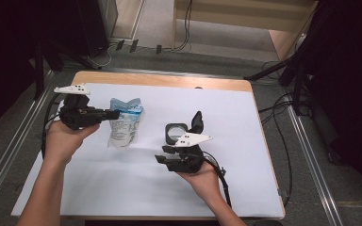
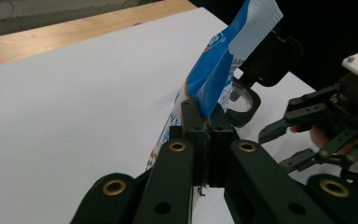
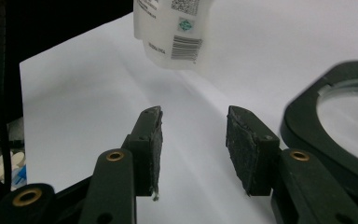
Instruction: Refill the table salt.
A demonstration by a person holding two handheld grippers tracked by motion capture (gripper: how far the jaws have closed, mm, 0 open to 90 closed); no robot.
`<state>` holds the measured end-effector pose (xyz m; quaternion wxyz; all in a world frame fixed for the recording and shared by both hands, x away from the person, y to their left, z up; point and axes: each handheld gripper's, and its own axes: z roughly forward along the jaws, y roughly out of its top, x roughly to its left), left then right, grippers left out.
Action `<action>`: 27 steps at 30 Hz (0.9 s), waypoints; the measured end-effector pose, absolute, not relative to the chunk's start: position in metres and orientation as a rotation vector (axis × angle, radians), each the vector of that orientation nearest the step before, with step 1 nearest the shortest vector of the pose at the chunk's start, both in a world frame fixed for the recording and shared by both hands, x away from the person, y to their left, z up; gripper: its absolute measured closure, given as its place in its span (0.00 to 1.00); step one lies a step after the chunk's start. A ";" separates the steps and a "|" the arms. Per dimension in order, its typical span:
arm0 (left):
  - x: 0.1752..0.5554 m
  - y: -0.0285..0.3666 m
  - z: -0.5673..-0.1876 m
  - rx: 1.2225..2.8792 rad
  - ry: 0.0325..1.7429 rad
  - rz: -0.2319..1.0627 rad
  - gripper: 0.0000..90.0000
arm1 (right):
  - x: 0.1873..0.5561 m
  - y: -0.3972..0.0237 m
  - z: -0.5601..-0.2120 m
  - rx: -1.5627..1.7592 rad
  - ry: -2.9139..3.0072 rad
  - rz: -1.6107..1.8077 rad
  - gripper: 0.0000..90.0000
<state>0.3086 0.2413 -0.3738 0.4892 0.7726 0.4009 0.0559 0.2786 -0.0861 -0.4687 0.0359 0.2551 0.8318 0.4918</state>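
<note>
Pouch (image 1: 124,123), blue and white printed plastic, lies on the white sheet (image 1: 245,117) covering the bench, in the left half, roughly midway between the far and near edges. Top of pouch points toward the far edge; barcode end (image 3: 179,44) faces the near side. Left gripper (image 1: 113,114) reaches in from the left edge, jaws fully closed on the pouch's blue upper edge (image 2: 214,88); in the left gripper view the film stands up from between the clamped pads. Whether the pouch is lifted clear of the sheet or resting on it cannot be told from the high view; the lower end looks close to the surface.

Right gripper (image 1: 164,154) sits near the bench centre, somewhat toward the near edge, held in the right hand (image 1: 202,179). Jaws part-open, nothing between the pads (image 3: 151,140); bare sheet shows in the gap. It points toward the pouch, well apart from it.

Black square-framed lens (image 1: 175,133) lies on the sheet just beyond the right gripper, between it and the pouch's right side. Its clear disc (image 3: 349,109) shows at the right of the right gripper view.

Bench top (image 1: 169,79), wood, shows along the far edge beyond the sheet.
</note>
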 end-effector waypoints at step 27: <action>0.275 0.229 -0.349 1.830 0.968 0.127 1.00 | 0.296 -0.010 -0.501 0.736 2.580 1.420 0.62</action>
